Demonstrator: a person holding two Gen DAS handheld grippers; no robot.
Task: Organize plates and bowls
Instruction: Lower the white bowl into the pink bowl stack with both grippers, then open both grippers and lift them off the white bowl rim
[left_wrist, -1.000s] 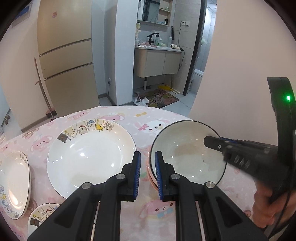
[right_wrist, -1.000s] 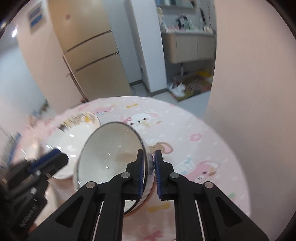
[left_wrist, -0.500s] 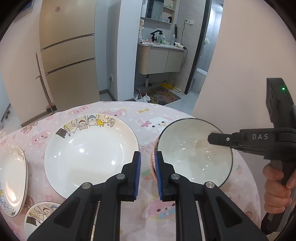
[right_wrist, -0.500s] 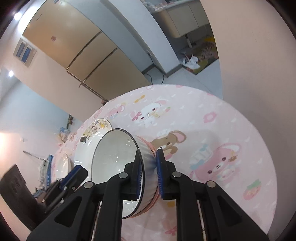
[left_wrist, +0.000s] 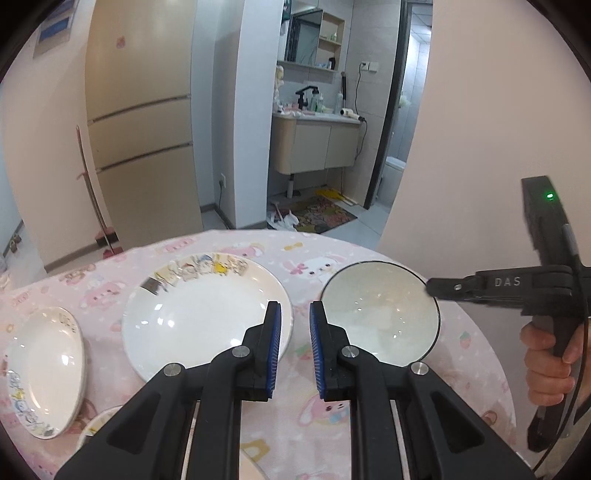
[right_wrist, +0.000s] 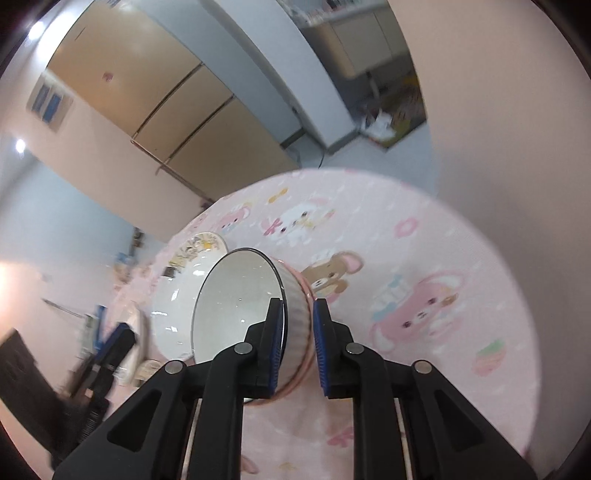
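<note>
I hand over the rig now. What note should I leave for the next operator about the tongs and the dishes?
Left tongs: open, empty, hovering between the large plate and the bowl.
Right tongs: astride the bowl's rim; grip cannot be judged.
The bowl seems to rest on the table, right of the large plate; the small plate is far left.
Done: nothing looks stacked. Left: group plates and bowl.

Beige fridge (left_wrist: 136, 147), white pillar (left_wrist: 229, 110), bathroom vanity (left_wrist: 317, 144) under a mirror (left_wrist: 303, 37), patterned mat (left_wrist: 325, 214), peach wall (left_wrist: 480, 110)
</note>
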